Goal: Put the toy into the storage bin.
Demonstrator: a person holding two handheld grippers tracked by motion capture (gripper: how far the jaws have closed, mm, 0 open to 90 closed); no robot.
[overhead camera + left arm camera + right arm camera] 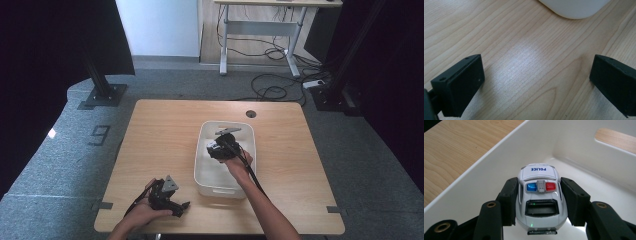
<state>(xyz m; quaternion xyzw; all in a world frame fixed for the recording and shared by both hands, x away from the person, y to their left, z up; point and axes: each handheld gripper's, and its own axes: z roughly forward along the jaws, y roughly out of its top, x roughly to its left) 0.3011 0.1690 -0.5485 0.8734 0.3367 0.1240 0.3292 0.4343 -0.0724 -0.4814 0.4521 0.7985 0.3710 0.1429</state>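
- The high view is looking forward and down from above the person's side, taking in the whole bench [165,125], the white bin [202,165] and the floor beyond
- The left gripper view is skimming close over the bench [529,65], facing one corner of the white bin [574,8]
- The right gripper view is peering close inside the white bin [486,177], which all three views are sharing
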